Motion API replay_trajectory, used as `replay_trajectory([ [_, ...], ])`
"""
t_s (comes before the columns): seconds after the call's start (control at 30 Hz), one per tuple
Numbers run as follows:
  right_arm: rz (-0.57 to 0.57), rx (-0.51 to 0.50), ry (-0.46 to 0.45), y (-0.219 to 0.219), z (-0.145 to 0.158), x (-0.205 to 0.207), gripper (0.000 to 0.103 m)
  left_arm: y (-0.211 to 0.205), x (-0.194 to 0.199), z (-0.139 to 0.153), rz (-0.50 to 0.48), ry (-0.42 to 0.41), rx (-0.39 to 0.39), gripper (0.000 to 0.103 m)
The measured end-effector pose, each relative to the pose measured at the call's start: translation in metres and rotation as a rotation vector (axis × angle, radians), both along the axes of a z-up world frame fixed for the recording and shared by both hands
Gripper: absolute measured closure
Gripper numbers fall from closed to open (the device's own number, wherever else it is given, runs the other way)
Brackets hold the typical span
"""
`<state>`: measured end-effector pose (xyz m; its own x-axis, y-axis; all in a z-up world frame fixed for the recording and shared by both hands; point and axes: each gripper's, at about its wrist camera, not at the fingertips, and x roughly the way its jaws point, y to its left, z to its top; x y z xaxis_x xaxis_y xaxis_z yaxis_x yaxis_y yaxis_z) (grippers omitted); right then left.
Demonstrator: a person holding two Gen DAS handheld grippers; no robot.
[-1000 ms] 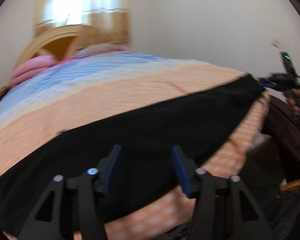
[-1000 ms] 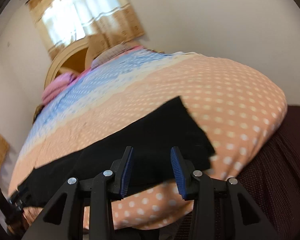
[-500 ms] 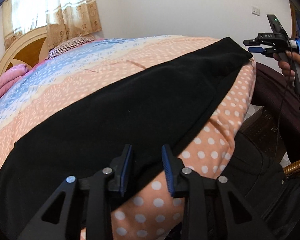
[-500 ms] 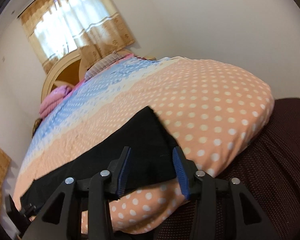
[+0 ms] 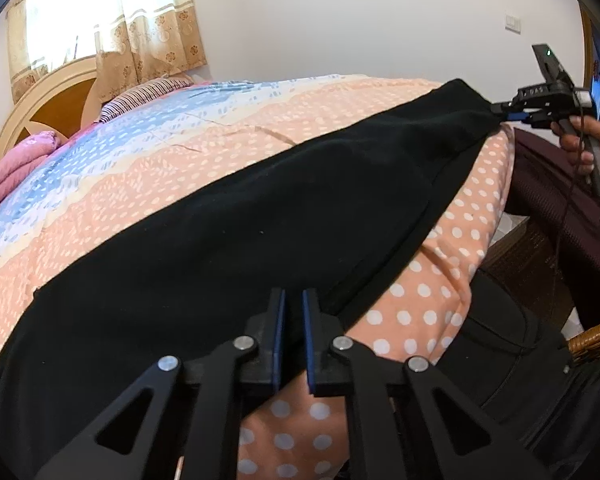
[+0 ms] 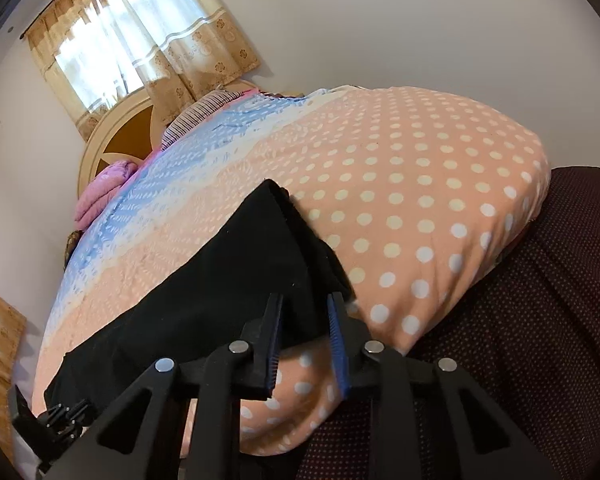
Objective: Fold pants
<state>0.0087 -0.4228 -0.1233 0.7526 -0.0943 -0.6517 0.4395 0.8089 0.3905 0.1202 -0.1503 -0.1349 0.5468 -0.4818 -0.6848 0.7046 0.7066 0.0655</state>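
1. The black pants (image 5: 240, 240) lie stretched along the near edge of the bed (image 5: 340, 120), over its peach dotted cover.
2. The left gripper (image 5: 294, 312) has its fingers pinched on the pants' near edge.
3. The right gripper (image 6: 304, 316) sits at the pants' other end with its fingers around the hem, a gap still showing; whether they grip is unclear.
4. A folded pink blanket (image 5: 16, 164) and a striped pillow (image 5: 144, 94) rest by the headboard (image 5: 52, 108), under a curtained window (image 6: 140, 40).

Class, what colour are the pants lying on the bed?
The pants are plain black, with no pattern. The left wrist view shows them best.
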Motion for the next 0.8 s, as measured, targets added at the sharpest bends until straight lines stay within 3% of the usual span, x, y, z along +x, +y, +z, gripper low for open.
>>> replay_trajectory([
  [0.1, 0.001, -0.017, 0.002, 0.002, 0.001, 0.001, 0.085, 0.0, 0.001, -0.001, -0.002, 0.01, -0.008, 0.095],
  [0.17, 0.009, -0.036, 0.005, 0.004, 0.003, 0.002, 0.091, -0.002, 0.002, -0.004, -0.003, 0.011, 0.002, 0.095],
  [0.33, 0.008, -0.062, -0.002, 0.007, 0.007, 0.003, 0.092, -0.002, 0.002, -0.005, -0.002, 0.012, -0.007, 0.096],
  [0.37, 0.004, -0.049, -0.004, 0.005, 0.007, 0.003, 0.092, -0.002, 0.001, -0.003, -0.002, 0.008, -0.012, 0.096],
  [0.43, -0.006, -0.019, -0.006, 0.0, 0.005, 0.001, 0.082, 0.0, -0.002, 0.0, -0.004, -0.011, -0.017, 0.096],
  [0.5, -0.013, -0.015, -0.008, -0.002, 0.005, -0.001, 0.07, 0.0, -0.005, 0.0, -0.015, -0.019, -0.007, 0.091],
  [0.57, -0.008, -0.005, -0.016, -0.002, 0.006, -0.003, 0.059, -0.001, -0.009, -0.003, -0.015, -0.039, 0.021, 0.065],
  [0.63, 0.005, 0.004, -0.023, -0.001, 0.006, -0.004, 0.059, -0.001, -0.013, -0.005, -0.008, -0.074, 0.047, 0.051],
  [0.8, 0.025, -0.008, -0.009, 0.004, 0.005, -0.003, 0.059, 0.006, -0.008, -0.008, 0.013, -0.084, 0.067, 0.051],
])
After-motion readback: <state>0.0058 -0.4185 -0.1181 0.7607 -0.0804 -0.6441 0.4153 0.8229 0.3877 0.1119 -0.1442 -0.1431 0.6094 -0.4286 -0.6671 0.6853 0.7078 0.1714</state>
